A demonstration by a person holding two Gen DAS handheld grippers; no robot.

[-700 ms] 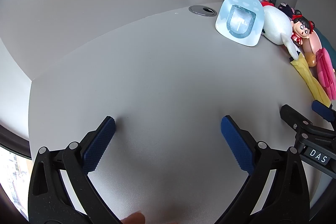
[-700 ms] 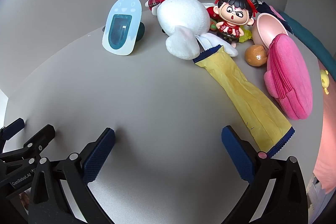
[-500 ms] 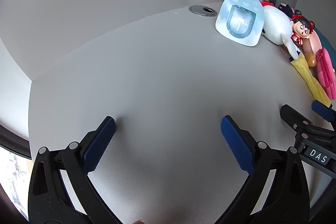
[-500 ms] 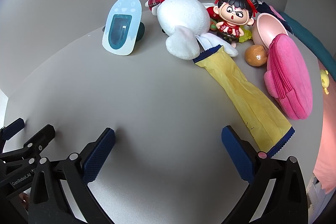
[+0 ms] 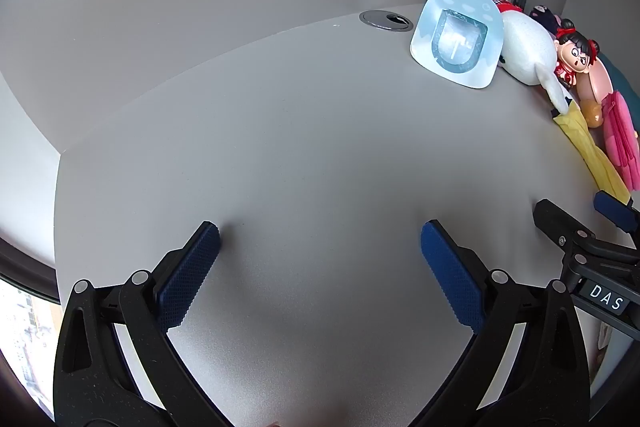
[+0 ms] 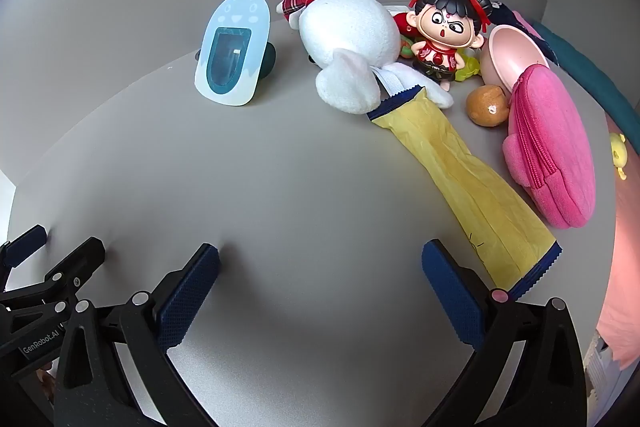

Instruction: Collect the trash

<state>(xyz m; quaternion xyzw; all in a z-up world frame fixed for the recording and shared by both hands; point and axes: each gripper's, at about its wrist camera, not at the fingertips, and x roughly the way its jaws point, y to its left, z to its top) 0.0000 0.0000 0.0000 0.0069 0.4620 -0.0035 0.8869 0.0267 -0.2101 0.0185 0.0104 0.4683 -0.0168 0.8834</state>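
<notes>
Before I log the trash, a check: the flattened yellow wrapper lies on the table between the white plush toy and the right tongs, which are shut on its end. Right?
Not quite: the right tongs are open, gripping nothing. As the right wrist view shows, the yellow wrapper does lie on the table, running from the white plush toy toward them.

Ahead of the jaws on the plain grey table (image 6: 248,195) lies a yellow wrapper (image 6: 460,179) with dark blue serrated ends. Beyond it: a white plush (image 6: 352,39) in red tartan, a pale blue holder (image 6: 234,47) with teal window, and a pink zip pouch (image 6: 548,143).
</notes>
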